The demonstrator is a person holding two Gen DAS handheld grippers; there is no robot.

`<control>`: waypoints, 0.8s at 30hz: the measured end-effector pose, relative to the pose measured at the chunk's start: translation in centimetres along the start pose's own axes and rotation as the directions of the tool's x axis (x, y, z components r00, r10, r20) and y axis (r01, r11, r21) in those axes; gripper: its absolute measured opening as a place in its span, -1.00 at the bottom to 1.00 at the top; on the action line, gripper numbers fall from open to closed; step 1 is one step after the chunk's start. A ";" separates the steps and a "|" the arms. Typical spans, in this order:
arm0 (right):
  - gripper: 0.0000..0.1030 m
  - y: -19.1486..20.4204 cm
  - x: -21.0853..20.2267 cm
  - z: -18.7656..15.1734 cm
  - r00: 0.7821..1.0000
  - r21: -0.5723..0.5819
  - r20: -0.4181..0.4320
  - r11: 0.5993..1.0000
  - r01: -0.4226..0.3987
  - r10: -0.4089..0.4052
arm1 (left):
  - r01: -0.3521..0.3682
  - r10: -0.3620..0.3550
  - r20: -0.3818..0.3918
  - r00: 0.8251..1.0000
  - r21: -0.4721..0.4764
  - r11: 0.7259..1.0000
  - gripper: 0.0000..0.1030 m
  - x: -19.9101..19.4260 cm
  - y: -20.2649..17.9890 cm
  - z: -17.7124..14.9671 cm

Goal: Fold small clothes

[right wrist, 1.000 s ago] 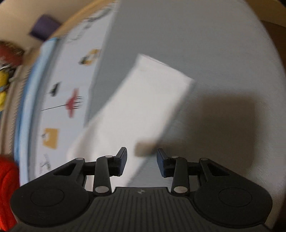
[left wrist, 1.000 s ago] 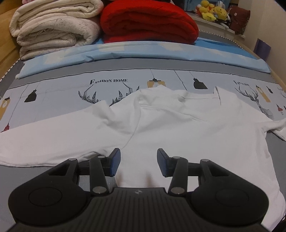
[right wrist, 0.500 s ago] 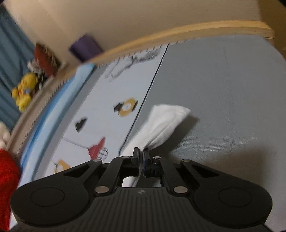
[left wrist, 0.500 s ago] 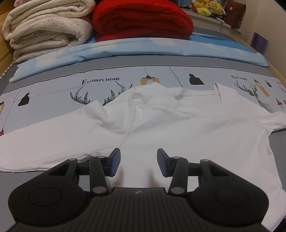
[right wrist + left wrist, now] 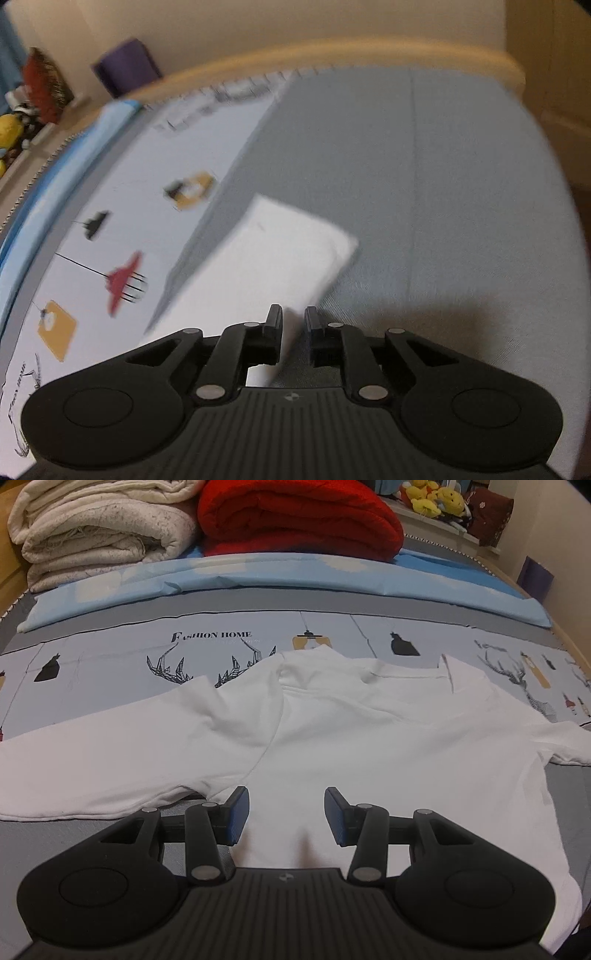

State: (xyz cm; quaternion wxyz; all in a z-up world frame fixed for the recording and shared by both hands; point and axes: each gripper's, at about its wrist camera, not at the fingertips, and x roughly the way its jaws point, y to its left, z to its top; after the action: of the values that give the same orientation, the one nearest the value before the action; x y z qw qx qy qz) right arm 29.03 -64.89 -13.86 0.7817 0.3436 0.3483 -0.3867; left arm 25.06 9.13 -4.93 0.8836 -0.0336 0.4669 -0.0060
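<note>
A white long-sleeved top [image 5: 369, 738] lies flat on the bed, collar toward the far side, one sleeve stretched out to the left. My left gripper [image 5: 286, 812] is open and empty, hovering over the body of the top near its left armpit. In the right wrist view the end of the other white sleeve [image 5: 273, 258] lies flat on the grey sheet. My right gripper [image 5: 293, 323] is partly open with a narrow gap between the jaws, just over the sleeve's near edge; the sleeve is not pinched. That view is blurred.
A printed grey and pale blue bedsheet [image 5: 110, 664] covers the bed. A folded cream blanket [image 5: 99, 528] and a red blanket [image 5: 299, 520] are stacked at the far side. Yellow plush toys [image 5: 436, 498] sit behind. A wooden bed rail [image 5: 369, 55] runs along the right edge.
My right gripper was shut on the sleeve half a second ago; now its jaws have parted and the sleeve lies flat. The left gripper has stayed open and shifted slightly.
</note>
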 end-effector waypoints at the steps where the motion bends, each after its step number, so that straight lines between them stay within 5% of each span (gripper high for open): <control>1: -0.72 0.6 -1.4 0.0 0.999 -0.027 0.029 0.999 -0.026 0.027 | 0.003 -0.002 0.008 1.000 -0.004 1.000 -0.03 -0.3 0.1 -0.1; 6: -0.72 4.7 -9.7 -1.2 0.958 -0.173 0.069 0.949 -0.263 0.278 | 0.019 -0.018 0.069 0.997 -0.021 1.000 -0.03 -2.5 0.7 -1.1; 11: -0.71 6.8 -19.6 -5.6 0.831 -0.367 -0.063 0.761 -0.535 0.553 | 0.045 -0.045 0.137 0.990 0.002 0.999 -0.03 -6.0 0.9 -3.6; 13: -0.67 6.0 -22.6 -8.3 0.783 -0.395 -0.168 0.686 -0.610 0.599 | 0.064 -0.063 0.137 0.989 0.003 0.998 -0.10 -7.4 1.0 -5.0; 15: -0.55 4.6 -24.2 -11.2 0.755 -0.380 -0.265 0.655 -0.653 0.599 | 0.070 -0.071 0.131 0.989 0.012 0.997 -0.16 -8.8 0.9 -6.8; 19: -0.42 1.4 -24.7 -17.2 0.759 -0.358 -0.414 0.677 -0.643 0.502 | 0.093 -0.089 0.107 0.990 -0.036 0.995 -0.16 -10.5 1.4 -12.5; 24: -0.42 -2.1 -22.9 -23.5 0.801 -0.438 -0.522 0.714 -0.546 0.293 | 0.084 -0.099 -0.058 0.993 -0.219 0.972 -0.16 -9.6 2.5 -20.0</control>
State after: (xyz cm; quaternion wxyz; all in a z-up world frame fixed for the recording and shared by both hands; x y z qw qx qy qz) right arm 10.22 -38.52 -8.17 0.8226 0.2401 0.5153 0.0101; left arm 3.14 10.95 -8.43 0.8570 -0.1506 0.4928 0.0028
